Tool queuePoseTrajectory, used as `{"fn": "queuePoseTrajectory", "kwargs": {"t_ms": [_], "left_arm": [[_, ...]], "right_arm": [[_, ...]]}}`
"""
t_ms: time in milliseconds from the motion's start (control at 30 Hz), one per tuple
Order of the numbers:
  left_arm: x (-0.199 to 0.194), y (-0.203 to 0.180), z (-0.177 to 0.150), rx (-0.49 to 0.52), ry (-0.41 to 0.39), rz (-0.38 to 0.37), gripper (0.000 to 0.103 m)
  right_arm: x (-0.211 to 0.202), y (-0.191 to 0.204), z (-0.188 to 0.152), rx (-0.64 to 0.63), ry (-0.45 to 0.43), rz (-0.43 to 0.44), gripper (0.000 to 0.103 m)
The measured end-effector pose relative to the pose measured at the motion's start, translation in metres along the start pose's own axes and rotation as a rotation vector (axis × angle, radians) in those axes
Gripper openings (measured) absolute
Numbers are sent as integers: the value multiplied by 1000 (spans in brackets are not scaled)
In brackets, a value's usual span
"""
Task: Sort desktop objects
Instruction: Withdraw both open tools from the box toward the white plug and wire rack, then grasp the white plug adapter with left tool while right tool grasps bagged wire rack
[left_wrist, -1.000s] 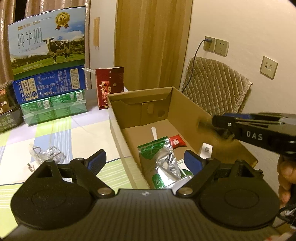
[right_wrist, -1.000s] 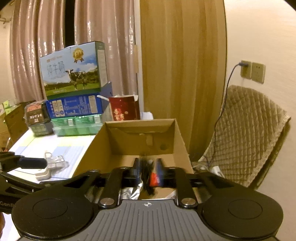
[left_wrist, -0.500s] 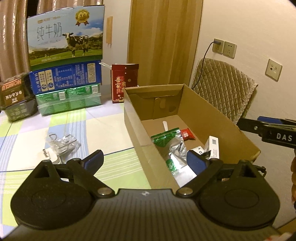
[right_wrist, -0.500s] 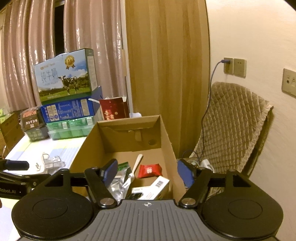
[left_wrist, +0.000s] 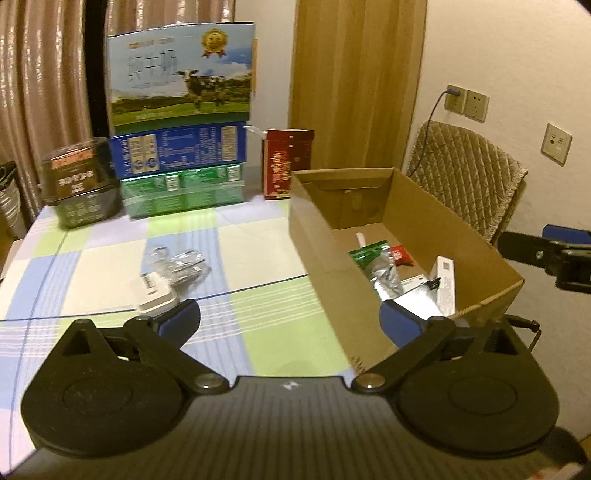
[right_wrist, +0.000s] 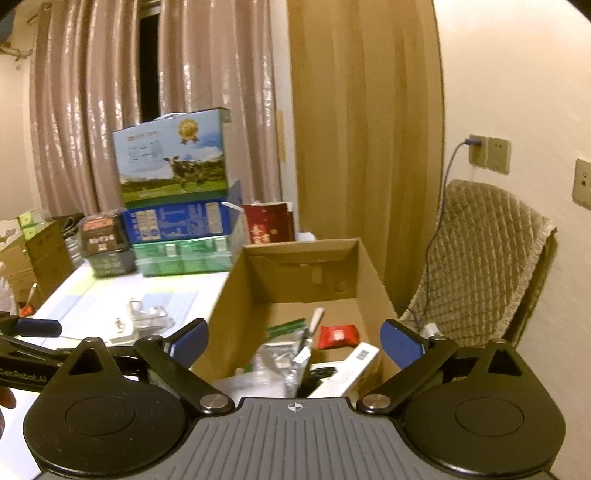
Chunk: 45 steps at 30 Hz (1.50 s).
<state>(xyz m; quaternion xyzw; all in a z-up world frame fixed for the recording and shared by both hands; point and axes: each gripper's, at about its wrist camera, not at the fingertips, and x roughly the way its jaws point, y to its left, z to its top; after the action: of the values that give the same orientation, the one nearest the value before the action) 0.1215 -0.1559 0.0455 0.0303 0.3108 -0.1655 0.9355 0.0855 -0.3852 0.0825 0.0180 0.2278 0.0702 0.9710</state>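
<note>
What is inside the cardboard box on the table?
In the cardboard box lie a red packet, a green-and-silver bag, a white stick and a white barcode carton. Its near corner is hidden behind the gripper body.

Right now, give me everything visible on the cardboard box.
The cardboard box is plain brown corrugated card, open-topped, with no flaps standing above its rim, sitting upright on the checked tablecloth at the table's right edge, beside the quilted chair. Its far wall shows a folded inner panel with cut-outs. Inside lie a green-and-silver foil pouch, a red packet, a white barcoded carton and a pale stick. Neither gripper touches it.
</note>
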Motion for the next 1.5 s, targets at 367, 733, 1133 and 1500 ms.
{"fn": "queuePoseTrajectory", "kwargs": {"t_ms": [367, 733, 1133, 1500], "left_arm": [[-32, 60, -27, -72, 16, 82, 102], [-34, 122, -42, -125, 29, 162, 102], [29, 172, -47, -154, 55, 176, 102], [114, 196, -44, -151, 34, 148, 102]], "right_arm": [[-10, 57, 7, -61, -12, 95, 101], [20, 122, 7, -126, 3, 194, 101], [117, 171, -3, -156, 49, 268, 101], [219, 184, -20, -162, 145, 230, 100]]}}
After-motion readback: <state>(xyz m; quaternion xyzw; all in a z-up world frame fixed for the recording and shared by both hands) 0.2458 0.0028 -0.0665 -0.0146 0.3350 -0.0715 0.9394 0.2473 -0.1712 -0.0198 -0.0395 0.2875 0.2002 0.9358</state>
